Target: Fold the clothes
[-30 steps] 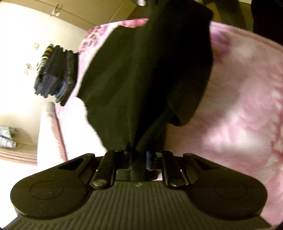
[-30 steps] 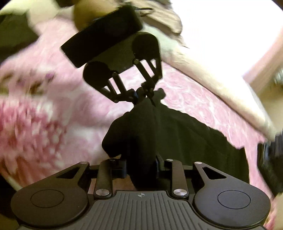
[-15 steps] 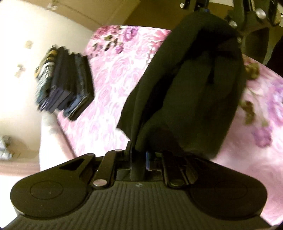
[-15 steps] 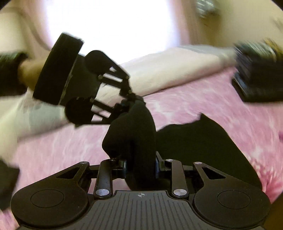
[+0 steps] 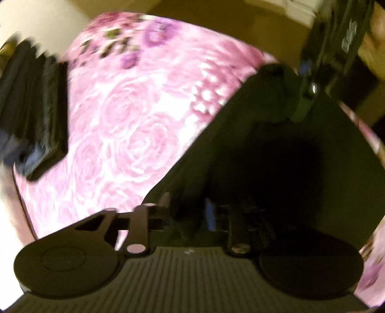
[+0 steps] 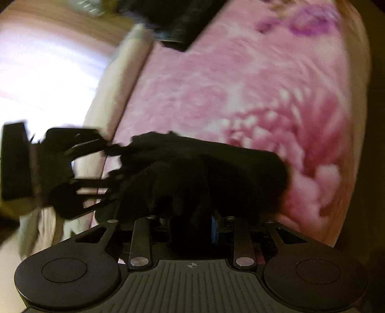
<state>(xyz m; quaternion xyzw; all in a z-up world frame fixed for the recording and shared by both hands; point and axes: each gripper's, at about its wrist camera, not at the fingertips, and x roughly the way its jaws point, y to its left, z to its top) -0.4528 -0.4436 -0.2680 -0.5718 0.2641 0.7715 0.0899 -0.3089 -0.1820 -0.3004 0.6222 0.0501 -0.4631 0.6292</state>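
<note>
A black garment [image 5: 276,156] lies spread over the pink floral bed cover [image 5: 132,120], its near edge under my left gripper [image 5: 190,207]. The left jaws are opening and stand apart, with cloth still lying between them. At the garment's far corner my right gripper [image 5: 310,96] pinches the cloth. In the right wrist view, the right gripper [image 6: 190,216] is shut on a thick bunch of the black garment [image 6: 216,168]. The left gripper [image 6: 118,168] reaches in from the left at the cloth's edge. Both views are motion-blurred.
A stack of folded dark clothes [image 5: 33,108] sits at the bed's left side, seen at the top in the right wrist view [image 6: 178,21]. A pale pillow or sheet edge [image 6: 115,84] borders the cover. A hand [image 5: 375,36] holds the right gripper.
Both grippers have swept the hanging garment across the bed, and it now lies down on the cover. The left jaws have spread apart. The right wrist view has rolled strongly.
</note>
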